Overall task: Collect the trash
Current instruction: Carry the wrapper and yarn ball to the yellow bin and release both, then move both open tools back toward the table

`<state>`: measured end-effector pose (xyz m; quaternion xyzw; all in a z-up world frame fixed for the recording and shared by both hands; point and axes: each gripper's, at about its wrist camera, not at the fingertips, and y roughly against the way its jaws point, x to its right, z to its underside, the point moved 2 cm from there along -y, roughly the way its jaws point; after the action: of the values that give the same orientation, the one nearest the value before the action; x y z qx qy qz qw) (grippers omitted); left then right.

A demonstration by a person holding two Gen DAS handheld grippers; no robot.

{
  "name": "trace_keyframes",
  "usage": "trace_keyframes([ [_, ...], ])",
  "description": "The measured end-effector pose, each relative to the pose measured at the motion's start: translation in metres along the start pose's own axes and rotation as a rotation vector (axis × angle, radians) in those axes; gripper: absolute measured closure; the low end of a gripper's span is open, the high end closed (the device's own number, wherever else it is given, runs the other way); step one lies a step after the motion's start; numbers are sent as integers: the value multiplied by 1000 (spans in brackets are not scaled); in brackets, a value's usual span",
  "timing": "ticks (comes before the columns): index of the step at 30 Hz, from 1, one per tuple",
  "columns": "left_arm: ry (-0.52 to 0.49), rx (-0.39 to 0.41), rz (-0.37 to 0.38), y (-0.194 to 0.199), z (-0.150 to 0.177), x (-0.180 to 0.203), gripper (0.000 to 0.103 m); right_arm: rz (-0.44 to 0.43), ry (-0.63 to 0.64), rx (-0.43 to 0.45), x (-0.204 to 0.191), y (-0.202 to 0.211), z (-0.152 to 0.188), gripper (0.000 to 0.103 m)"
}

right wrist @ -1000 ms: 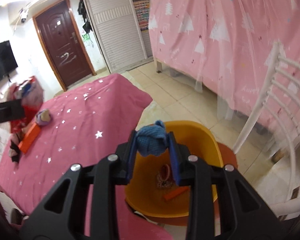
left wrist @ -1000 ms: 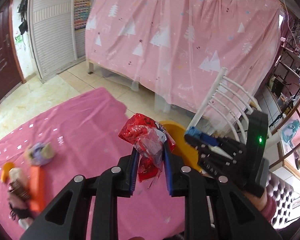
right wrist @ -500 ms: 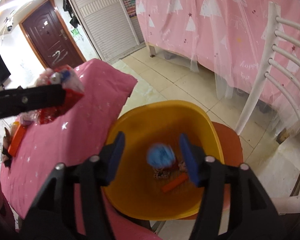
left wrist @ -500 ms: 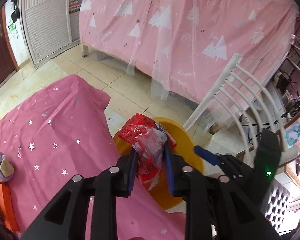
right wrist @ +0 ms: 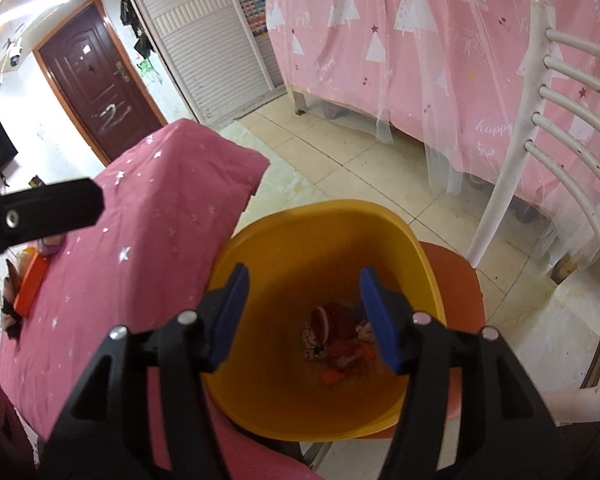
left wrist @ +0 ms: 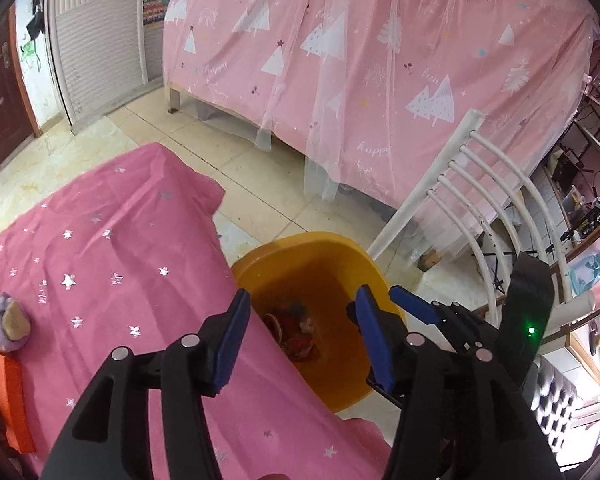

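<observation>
A yellow bin (left wrist: pixel 342 252) stands beside the pink table, on an orange chair seat (right wrist: pixel 458 276). Red wrapper trash (left wrist: pixel 300 346) and other scraps lie at its bottom, also seen in the right wrist view (right wrist: pixel 342 344). My left gripper (left wrist: pixel 302 330) is open and empty above the bin's near rim. My right gripper (right wrist: pixel 304 312) is open and empty right over the bin (right wrist: pixel 324 216). More trash lies on the table: a purple lump (left wrist: pixel 6 322) and an orange piece (left wrist: pixel 14 400).
The pink star tablecloth (left wrist: pixel 112 260) covers the table to the left. A white chair back (left wrist: pixel 480 184) rises right of the bin. A pink curtain (left wrist: pixel 360 60) hangs behind, over tiled floor. A dark door (right wrist: pixel 100 84) is far left.
My right gripper opened and dropped the blue wad into the bin. My left gripper then moved over the bin, opened and let the red wrapper fall in.
</observation>
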<state>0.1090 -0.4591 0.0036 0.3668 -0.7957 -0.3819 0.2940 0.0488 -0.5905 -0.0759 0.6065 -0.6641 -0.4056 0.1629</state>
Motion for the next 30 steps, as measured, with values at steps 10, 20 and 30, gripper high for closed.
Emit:
trace_keyframes([
  [10,31,53,-3,32,3,-16,48,-15,70,45,-31,19,-2,40],
  [20,99,123,-32,71,18,-61,30,-68,145,92,-75,38,-3,17],
  [30,140,216,-116,125,47,-119,15,-142,208,103,-129,42,-3,8],
])
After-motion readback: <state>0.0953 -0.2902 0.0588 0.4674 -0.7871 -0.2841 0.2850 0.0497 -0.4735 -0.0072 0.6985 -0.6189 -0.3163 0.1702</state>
